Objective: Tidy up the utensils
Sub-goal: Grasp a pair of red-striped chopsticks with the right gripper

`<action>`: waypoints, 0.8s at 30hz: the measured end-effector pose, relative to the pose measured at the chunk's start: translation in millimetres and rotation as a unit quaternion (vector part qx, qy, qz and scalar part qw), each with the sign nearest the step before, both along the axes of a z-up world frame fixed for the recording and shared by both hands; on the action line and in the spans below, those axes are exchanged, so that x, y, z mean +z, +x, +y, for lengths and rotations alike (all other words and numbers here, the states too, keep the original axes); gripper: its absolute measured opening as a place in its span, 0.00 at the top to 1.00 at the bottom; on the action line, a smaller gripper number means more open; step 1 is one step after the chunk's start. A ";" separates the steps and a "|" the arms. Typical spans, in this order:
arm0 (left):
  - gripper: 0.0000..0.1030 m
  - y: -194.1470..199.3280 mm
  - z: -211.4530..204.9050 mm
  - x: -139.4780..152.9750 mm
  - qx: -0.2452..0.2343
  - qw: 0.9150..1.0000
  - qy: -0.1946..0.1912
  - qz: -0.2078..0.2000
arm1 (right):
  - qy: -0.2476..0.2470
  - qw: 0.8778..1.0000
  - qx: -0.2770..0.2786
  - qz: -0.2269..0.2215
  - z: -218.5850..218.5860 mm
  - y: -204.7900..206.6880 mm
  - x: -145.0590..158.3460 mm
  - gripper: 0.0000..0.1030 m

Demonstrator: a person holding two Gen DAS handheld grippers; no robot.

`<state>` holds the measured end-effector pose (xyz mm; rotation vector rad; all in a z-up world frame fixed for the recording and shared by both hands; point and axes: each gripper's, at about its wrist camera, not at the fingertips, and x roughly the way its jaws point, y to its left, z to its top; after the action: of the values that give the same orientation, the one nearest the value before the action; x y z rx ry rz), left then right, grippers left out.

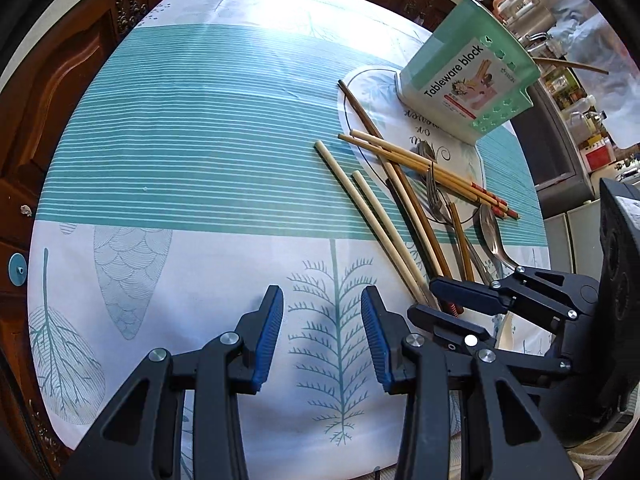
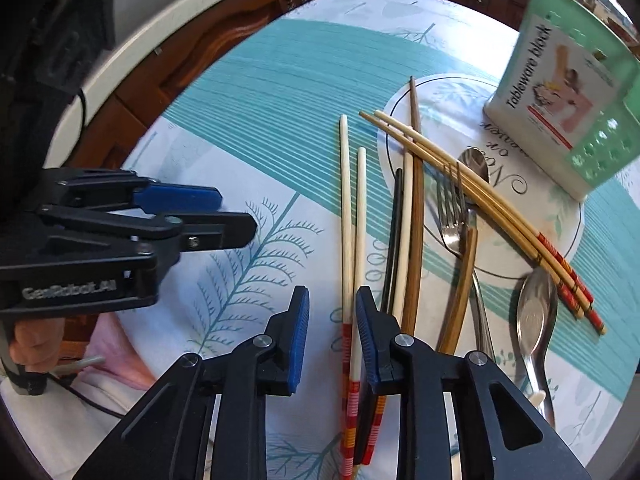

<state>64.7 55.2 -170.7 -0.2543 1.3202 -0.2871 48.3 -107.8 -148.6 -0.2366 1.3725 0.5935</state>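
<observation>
Right now my right claw (image 2: 332, 336) hangs spread over the near ends of two pale chopsticks (image 2: 347, 216), one lying in the gap between the blue pads (image 2: 299, 332), nothing pinched. My left claw (image 1: 322, 336) is spread too, above bare tablecloth (image 1: 180, 168) just left of the pile. Beside the pale pair lie a black stick (image 2: 394, 240), a brown stick (image 2: 416, 208), a fork (image 2: 452, 216) and two spoons (image 2: 536, 312). A bamboo pair (image 2: 472, 196) crosses the pile slantwise. Beyond them, the green holder (image 1: 468, 80) stands upright on the cloth.
</observation>
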 end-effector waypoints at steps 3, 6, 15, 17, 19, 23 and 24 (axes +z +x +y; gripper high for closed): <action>0.62 0.9 6.4 -0.6 0.005 1.000 -0.007 -0.003 | -0.023 1.000 0.006 0.008 7.2 2.5 -3.5 0.81; 0.62 2.7 13.9 -0.5 0.010 1.000 -0.011 -0.007 | -0.042 0.999 0.008 0.012 9.1 7.2 -8.1 0.82; 0.62 5.8 26.1 -8.0 0.019 0.999 -0.026 0.003 | -0.085 0.996 0.032 0.010 19.3 10.6 -17.0 0.87; 0.62 5.4 26.4 -8.8 0.020 0.999 -0.028 0.003 | -0.093 0.995 0.035 0.010 22.2 11.0 -17.0 0.89; 0.62 4.8 26.4 -8.3 0.021 0.999 -0.028 0.002 | -0.096 0.995 0.037 0.011 21.5 11.8 -16.0 0.89; 0.62 3.8 28.5 -6.6 0.024 0.999 -0.026 -0.003 | -0.080 0.996 0.027 0.006 19.7 10.7 -12.0 0.89; 0.62 3.8 28.2 -6.6 0.024 0.999 -0.026 -0.003 | -0.077 0.997 0.025 0.004 22.9 9.3 -10.5 0.89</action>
<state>68.5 83.4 -177.3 -0.3286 1.3009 -0.2807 57.6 -84.9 -159.1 -0.3943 1.4249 0.5303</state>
